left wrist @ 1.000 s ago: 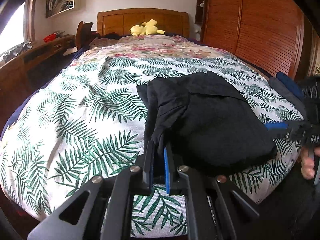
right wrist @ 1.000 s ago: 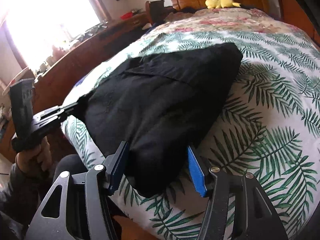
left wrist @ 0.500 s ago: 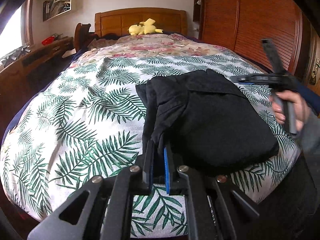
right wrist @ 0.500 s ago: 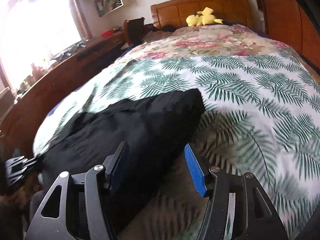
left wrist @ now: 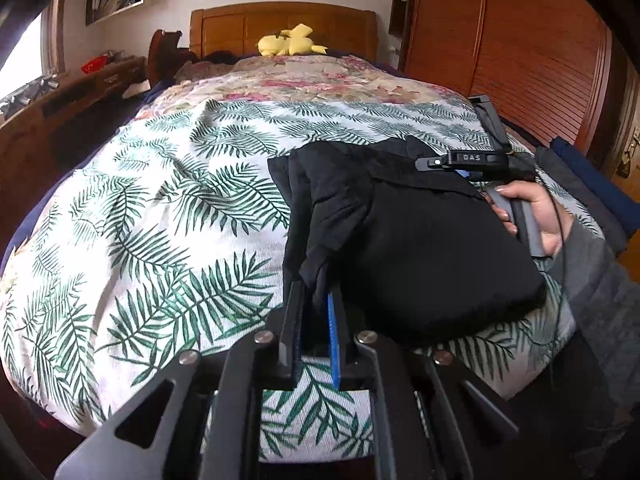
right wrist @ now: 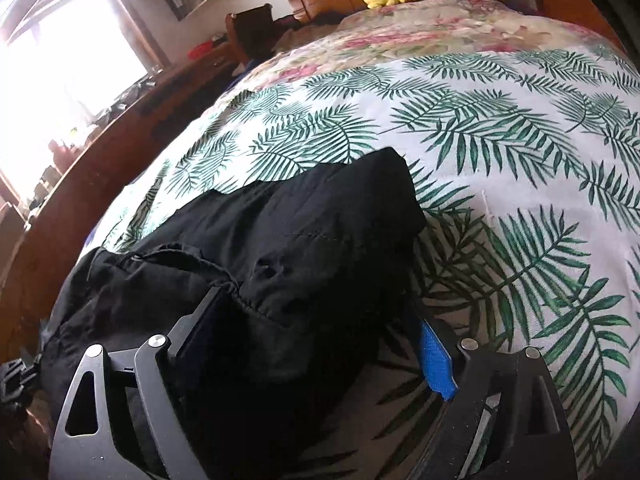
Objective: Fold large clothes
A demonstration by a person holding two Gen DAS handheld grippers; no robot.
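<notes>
Black garment [left wrist: 420, 240] bunched on near end of bed [left wrist: 160, 208], on leaf-print cover. Left gripper [left wrist: 316, 304] clamped on garment's near corner fold, jaws nearly together. Right gripper [right wrist: 320, 320] at garment's far right corner, jaws wide apart and just been opening; cloth lies between them, pads not pressing on it. Right hand [left wrist: 532, 212] on its handle, grey sleeve behind. Yellow plush toy [left wrist: 290, 40] by headboard.

We see daylight flooding from the window [right wrist: 60, 80], blown out to white glare on the right wrist view; fisheye bending curves the edges, corners fall dark, and detail looks soft.
</notes>
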